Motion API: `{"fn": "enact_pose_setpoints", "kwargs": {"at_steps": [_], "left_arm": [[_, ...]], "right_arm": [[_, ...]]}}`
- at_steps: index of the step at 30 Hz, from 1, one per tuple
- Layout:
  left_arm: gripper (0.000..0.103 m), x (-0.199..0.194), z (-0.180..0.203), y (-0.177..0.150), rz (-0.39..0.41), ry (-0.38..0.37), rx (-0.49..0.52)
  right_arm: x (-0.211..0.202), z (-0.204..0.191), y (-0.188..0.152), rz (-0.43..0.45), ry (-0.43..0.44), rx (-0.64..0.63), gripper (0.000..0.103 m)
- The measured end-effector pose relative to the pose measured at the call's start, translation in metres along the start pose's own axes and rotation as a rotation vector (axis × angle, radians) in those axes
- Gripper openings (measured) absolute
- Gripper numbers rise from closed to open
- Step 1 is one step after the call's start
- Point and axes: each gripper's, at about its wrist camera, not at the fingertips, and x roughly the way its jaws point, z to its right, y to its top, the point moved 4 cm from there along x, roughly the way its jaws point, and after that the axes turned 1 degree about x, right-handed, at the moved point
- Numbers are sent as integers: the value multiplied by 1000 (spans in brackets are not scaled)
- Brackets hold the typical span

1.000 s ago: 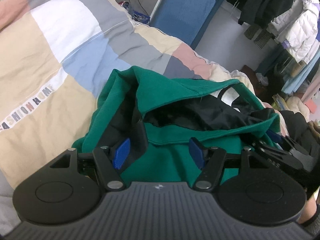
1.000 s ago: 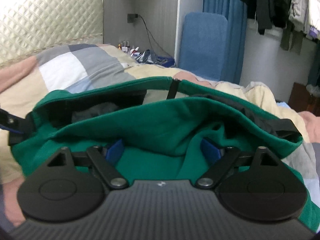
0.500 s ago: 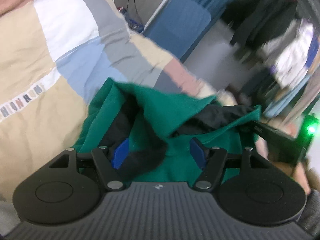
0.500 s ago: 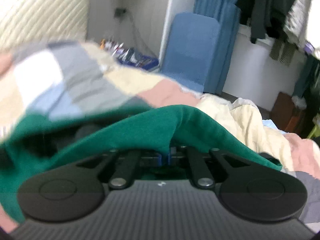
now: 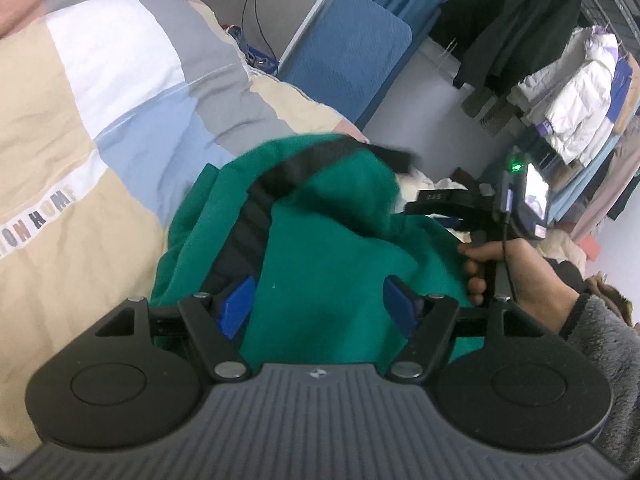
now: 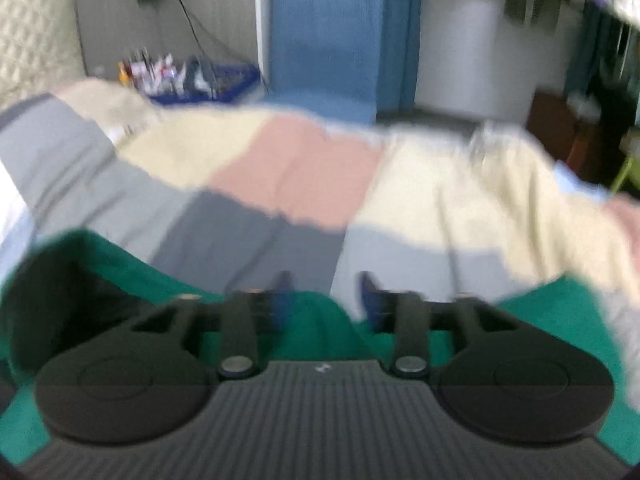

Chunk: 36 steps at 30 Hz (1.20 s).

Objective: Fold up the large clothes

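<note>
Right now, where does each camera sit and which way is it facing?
Left wrist: on the left hand-held gripper, angled down at the green garment on the quilt; shows its opening jaws, plus the right hand.
Right wrist: on the right hand-held gripper, blurred, looking across the bed; jaws opening over green cloth.
Shared: garment, quilt, blue chair.

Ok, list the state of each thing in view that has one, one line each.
Green garment: bunched in a heap on the quilt, black lining showing.
Patchwork quilt: spread over the bed.
Left hand-held gripper: jaws opening, green fabric between them, pads not pressing.
Right hand-held gripper: jaws opening, fabric below them; view blurred.
</note>
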Motion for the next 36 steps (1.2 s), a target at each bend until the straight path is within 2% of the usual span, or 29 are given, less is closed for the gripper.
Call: {"fn": "enact_pose_setpoints", "kwargs": {"at_steps": [4,8,11,12,14,18,21,23,26,30,31,33,34,35,36], "left_arm": [[75,14,-4,1,-8,13,14],[75,20,-11,6,1,47,29],[75,21,-18,11,4,58,4],[75,19,-19,12,7,69,1],[75,16,-21,15,23,102,2],[75,9,-30,21,55,174,-28],[75,11,-36,25,49,207,-49],[75,16,-38,24,30,216,-68],[74,24,-39,22,12,234,-54],[74,36,-37,15,-20,254,-31],[74,39,-38,14,-26,261,-32],[73,46,-38,11,-32,290,-19],[68,48,-37,10,-31,300,-10],[65,49,-37,10,-24,311,-10],[57,50,-37,10,-21,315,-11]], "right_arm": [[7,11,-8,-20,39,78,56],[-26,27,-5,29,113,149,57],[-59,41,-6,82,127,109,57],[-72,50,-9,107,113,94,58],[-92,74,-18,144,71,99,67],[-113,141,-47,176,-59,182,70],[-116,193,-79,173,-63,380,80],[-109,216,-96,123,-50,468,80],[-100,231,-108,87,-33,502,80],[-82,231,-110,57,78,513,79],[-77,228,-111,39,112,503,78],[-68,221,-114,13,130,463,67],[-66,219,-114,8,120,440,49],[-67,216,-113,12,98,416,39],[-70,214,-111,26,72,396,20]]}}
